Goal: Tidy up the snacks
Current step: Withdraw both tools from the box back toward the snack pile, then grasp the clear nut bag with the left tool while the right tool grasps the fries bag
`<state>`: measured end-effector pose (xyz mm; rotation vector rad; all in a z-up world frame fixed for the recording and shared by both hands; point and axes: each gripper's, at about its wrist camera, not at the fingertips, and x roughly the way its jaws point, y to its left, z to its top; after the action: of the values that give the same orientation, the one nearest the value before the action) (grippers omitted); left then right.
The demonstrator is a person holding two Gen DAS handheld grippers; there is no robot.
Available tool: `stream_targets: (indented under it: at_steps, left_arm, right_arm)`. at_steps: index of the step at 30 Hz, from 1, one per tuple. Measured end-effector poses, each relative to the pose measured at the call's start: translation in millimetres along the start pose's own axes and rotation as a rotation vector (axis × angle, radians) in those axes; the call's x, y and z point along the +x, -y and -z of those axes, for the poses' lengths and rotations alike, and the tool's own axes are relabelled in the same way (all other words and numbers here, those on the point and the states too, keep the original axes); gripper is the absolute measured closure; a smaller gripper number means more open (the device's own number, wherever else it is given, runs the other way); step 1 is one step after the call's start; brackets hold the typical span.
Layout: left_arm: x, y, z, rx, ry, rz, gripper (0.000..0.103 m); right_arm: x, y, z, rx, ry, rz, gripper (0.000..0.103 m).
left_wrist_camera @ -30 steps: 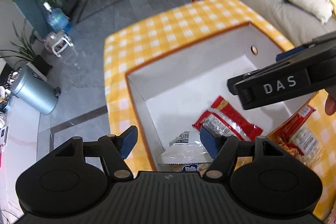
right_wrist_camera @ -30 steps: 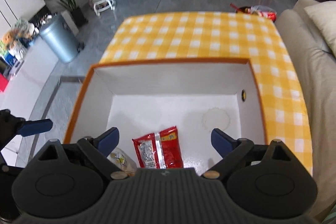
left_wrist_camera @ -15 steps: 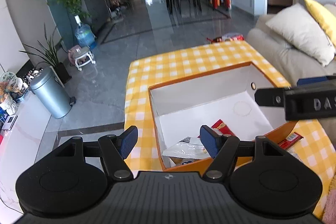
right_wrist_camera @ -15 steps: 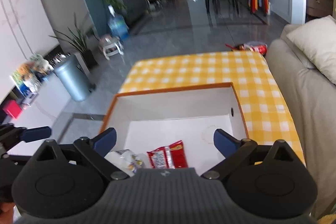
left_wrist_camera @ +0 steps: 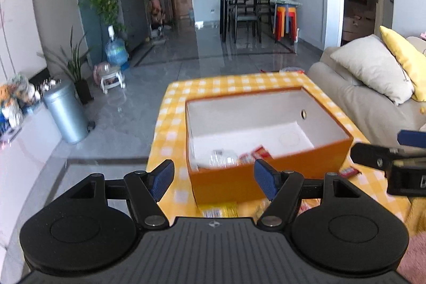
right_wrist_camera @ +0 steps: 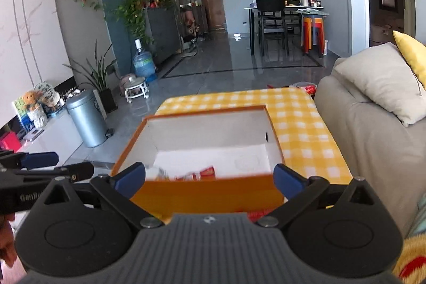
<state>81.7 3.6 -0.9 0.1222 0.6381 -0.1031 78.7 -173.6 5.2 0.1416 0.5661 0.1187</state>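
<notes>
An orange box (left_wrist_camera: 266, 177) with a white inside stands on the yellow checked table (left_wrist_camera: 239, 81); it also shows in the right wrist view (right_wrist_camera: 207, 193). A clear snack bag (left_wrist_camera: 222, 158) and a red packet (left_wrist_camera: 257, 152) lie inside; the red packet shows in the right wrist view (right_wrist_camera: 205, 172). A yellow packet (left_wrist_camera: 219, 209) and a red one (left_wrist_camera: 348, 172) lie on the cloth before the box. My left gripper (left_wrist_camera: 214, 178) is open and empty, pulled back before the box. My right gripper (right_wrist_camera: 209, 180) is open and empty, also before the box.
A grey sofa (right_wrist_camera: 372, 140) with beige (left_wrist_camera: 372, 71) and yellow pillows runs along the table's right side. A metal bin (left_wrist_camera: 66, 113), plants and a water bottle (right_wrist_camera: 142, 63) stand on the floor to the left. A dining table with chairs (right_wrist_camera: 274, 20) is far back.
Both grippers have drawn back and tilted up from looking down into the box to looking across its near wall at the room. Both stay open and empty.
</notes>
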Motion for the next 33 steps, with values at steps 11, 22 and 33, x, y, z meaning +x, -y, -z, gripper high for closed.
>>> stream_targets:
  at_steps: [11, 22, 33]
  left_arm:
    - [-0.6, 8.8, 41.6, -0.045, -0.097, 0.003, 0.023]
    - [29.3, 16.2, 52.1, -0.064, -0.322, 0.136, 0.026]
    - [63.2, 20.5, 43.4, -0.107, -0.34, 0.182, 0.039]
  right_arm:
    - [-9.0, 27.1, 59.2, -0.023, -0.046, 0.026, 0.004]
    - [23.4, 34.0, 83.6, -0.027, -0.205, -0.004, 0.014]
    - [54.6, 20.8, 80.5, -0.155, -0.216, -0.022, 0.027]
